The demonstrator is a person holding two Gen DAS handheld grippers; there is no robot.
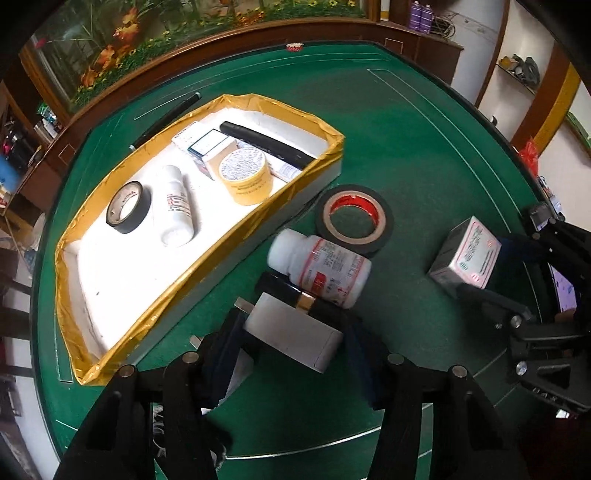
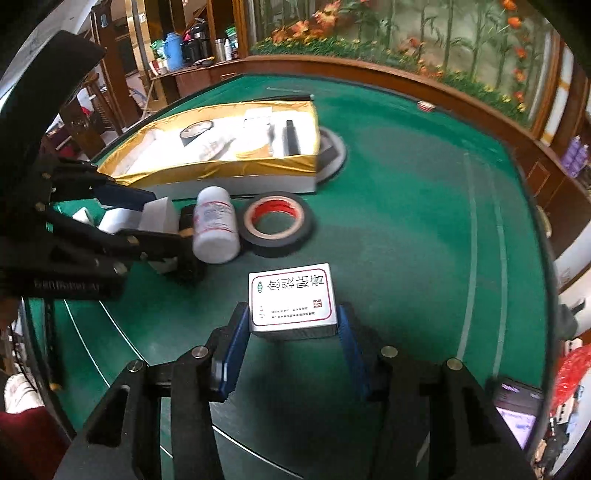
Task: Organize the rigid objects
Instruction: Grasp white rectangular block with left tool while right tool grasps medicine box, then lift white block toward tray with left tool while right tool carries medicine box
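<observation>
Green felt table (image 1: 424,155) carries a gold-lined tray (image 1: 325,127) already holding a tape roll, bottle, tin and cartons. Just outside the tray: black tape roll (image 1: 354,221), with a white pill bottle (image 1: 319,271) lying against it. Left gripper (image 1: 295,345) is closed onto a plain white box (image 1: 291,336) beside the bottle. Right gripper (image 2: 293,332) clamps a red-bordered printed box (image 2: 290,297), pads against both sides.

Floral mural wall (image 2: 424,33), wooden cabinets (image 2: 192,79)

Green table (image 1: 424,155) with gold-rimmed tray (image 1: 317,122), tape roll (image 1: 354,220), bottle (image 1: 321,271), boxes.
</observation>
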